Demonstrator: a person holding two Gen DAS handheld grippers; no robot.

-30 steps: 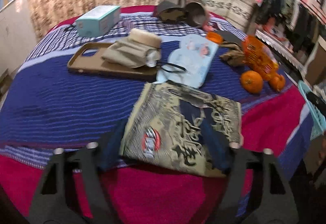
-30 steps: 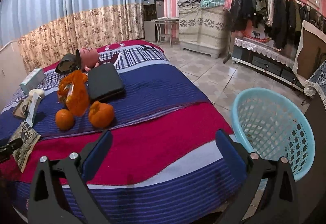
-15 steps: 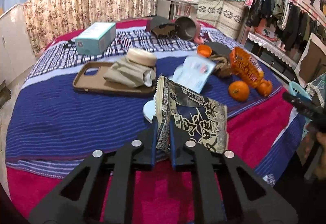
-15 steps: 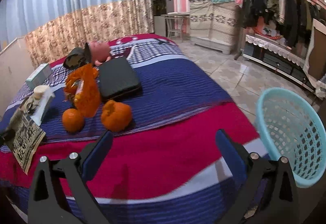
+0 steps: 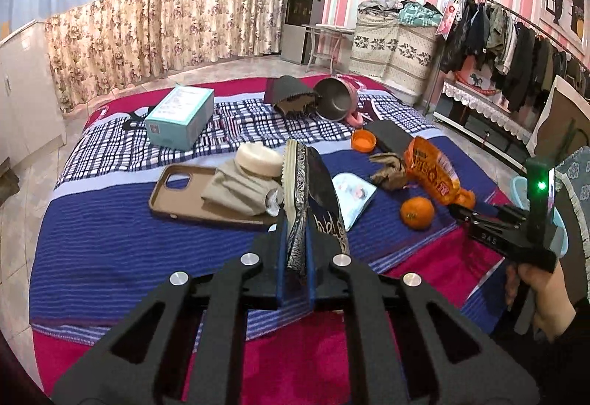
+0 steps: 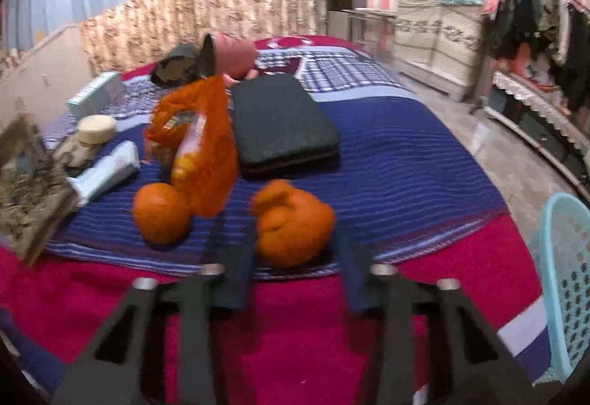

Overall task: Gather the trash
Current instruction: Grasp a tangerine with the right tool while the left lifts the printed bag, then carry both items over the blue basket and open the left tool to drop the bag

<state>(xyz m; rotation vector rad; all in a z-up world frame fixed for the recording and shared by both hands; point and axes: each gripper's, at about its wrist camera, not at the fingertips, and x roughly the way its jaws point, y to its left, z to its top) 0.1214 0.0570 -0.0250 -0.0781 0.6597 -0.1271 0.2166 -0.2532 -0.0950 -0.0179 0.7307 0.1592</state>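
My left gripper (image 5: 295, 257) is shut on a dark printed snack wrapper (image 5: 313, 198) and holds it on edge above the bed; the wrapper also shows at the left of the right wrist view (image 6: 29, 180). My right gripper (image 6: 295, 257) is open, its fingers on either side of a loose orange peel (image 6: 293, 224) at the bed's near edge. A whole orange (image 6: 160, 218) and an orange snack bag (image 6: 206, 150) lie just left of the peel. A light blue trash basket (image 6: 568, 279) stands on the floor at the right.
On the bed lie a black pouch (image 6: 284, 128), a brown phone case (image 5: 191, 194), a teal box (image 5: 180, 117), a beige cloth with a round tin (image 5: 258, 158), a tipped pink-and-metal pot (image 5: 335, 99), a light blue packet (image 5: 354, 191) and an orange lid (image 5: 363, 139).
My left gripper closed on the wrapper and lifted it off the bed. My right gripper moved forward and down to the orange peel, its fingers narrowing.
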